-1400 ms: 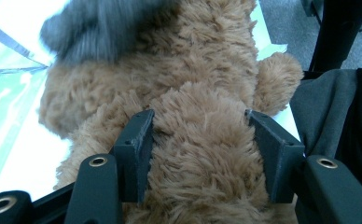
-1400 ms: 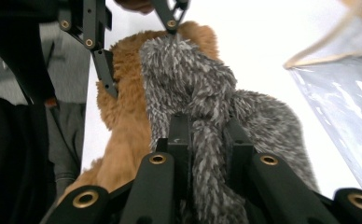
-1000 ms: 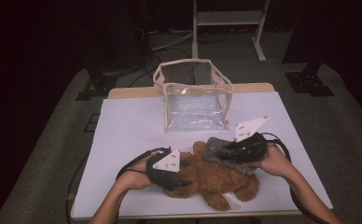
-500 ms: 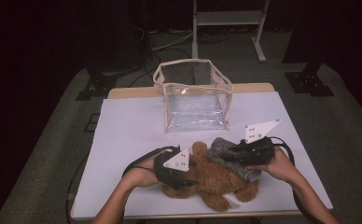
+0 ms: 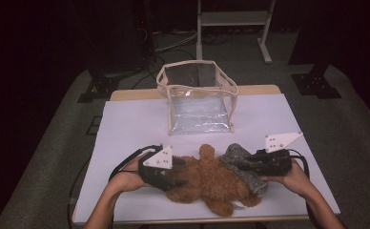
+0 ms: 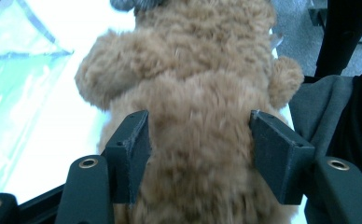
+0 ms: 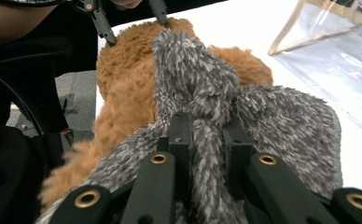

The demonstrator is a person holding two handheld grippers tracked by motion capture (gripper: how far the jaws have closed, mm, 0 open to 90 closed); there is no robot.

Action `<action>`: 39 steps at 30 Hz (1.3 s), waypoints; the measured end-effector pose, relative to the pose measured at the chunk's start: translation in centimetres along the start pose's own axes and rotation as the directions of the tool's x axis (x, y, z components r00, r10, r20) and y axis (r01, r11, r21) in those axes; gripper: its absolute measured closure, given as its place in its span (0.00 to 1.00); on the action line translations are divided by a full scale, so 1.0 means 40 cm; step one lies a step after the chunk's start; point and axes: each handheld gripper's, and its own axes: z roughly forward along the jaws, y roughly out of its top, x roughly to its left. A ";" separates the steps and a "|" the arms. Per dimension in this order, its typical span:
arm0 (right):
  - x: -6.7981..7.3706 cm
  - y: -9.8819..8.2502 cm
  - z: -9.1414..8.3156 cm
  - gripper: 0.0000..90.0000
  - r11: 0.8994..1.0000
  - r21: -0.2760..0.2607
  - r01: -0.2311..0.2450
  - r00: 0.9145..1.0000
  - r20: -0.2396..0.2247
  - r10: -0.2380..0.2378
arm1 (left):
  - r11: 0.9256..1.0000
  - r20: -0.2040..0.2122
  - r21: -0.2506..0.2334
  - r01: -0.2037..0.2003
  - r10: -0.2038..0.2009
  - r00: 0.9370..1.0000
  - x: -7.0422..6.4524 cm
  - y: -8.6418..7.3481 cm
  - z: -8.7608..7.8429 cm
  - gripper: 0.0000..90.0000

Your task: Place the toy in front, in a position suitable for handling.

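Note:
A brown teddy bear (image 5: 211, 179) lies on the white table (image 5: 126, 124) near its front edge. My left gripper (image 5: 178, 176) comes at it from the left. In the left gripper view the bear's body (image 6: 198, 93) fills the gap of the left gripper (image 6: 200, 140). Its jaws have just been opening, and both pads still touch the fur. A grey fuzzy cloth (image 5: 240, 160) lies over the bear's right end. My right gripper (image 5: 245, 166) is shut on a bunched fold of this cloth (image 7: 272, 116), seen between the pads of that gripper (image 7: 207, 135).
A clear plastic bag (image 5: 198, 98) with beige trim stands open at the table's middle back. It also appears as the bag (image 7: 337, 60) at the upper right of the right gripper view. Dark floor and a metal stand (image 5: 231, 19) lie beyond the table.
My right gripper has drifted right and lower with the grey cloth in it. The left gripper pushed right onto the bear, then eased back left, staying around the body.

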 end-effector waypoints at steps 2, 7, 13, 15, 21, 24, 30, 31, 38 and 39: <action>-0.003 -0.010 -0.009 0.86 1.000 -0.002 -0.013 1.000 0.006 0.013 | 1.000 0.004 -0.007 0.005 -0.005 1.000 -0.005 -0.011 0.005 0.44; -0.016 -0.043 -0.053 0.86 0.999 0.014 -0.045 0.998 0.055 0.044 | 1.000 0.012 -0.005 -0.002 0.002 1.000 -0.008 -0.013 0.018 0.45; -0.044 -0.025 -0.104 0.85 0.998 -0.021 -0.063 0.991 0.117 0.066 | 1.000 0.021 0.006 -0.015 0.015 1.000 -0.006 -0.005 0.026 0.45; -0.043 0.002 -0.082 0.85 0.999 -0.034 -0.040 0.995 0.093 0.043 | 1.000 0.026 0.009 -0.019 0.019 0.999 -0.006 -0.001 0.029 0.45; -0.051 0.011 -0.005 0.85 0.999 0.007 -0.035 0.998 0.054 0.035 | 1.000 0.029 0.005 -0.016 0.016 0.999 -0.009 -0.006 0.025 0.45; -0.064 -0.031 -0.009 0.85 0.997 0.023 -0.072 0.994 0.082 0.070 | 1.000 0.031 0.001 -0.018 0.018 0.999 -0.008 -0.008 0.025 0.45; -0.075 -0.060 -0.046 0.85 0.993 0.044 -0.108 0.988 0.116 0.102 | 1.000 0.030 0.006 -0.019 0.019 0.999 -0.008 -0.005 0.026 0.45; -0.073 -0.053 -0.048 0.85 0.994 0.041 -0.100 0.988 0.118 0.095 | 1.000 0.030 0.010 -0.021 0.020 0.999 -0.007 -0.004 0.026 0.45; -0.063 -0.021 -0.021 0.85 0.998 0.019 -0.064 0.995 0.082 0.063 | 1.000 0.033 0.015 -0.026 0.025 0.999 -0.007 -0.003 0.024 0.45; -0.064 -0.031 -0.018 0.85 0.997 0.020 -0.074 0.994 0.080 0.073 | 0.999 0.034 0.015 -0.028 0.028 0.999 -0.006 -0.003 0.024 0.45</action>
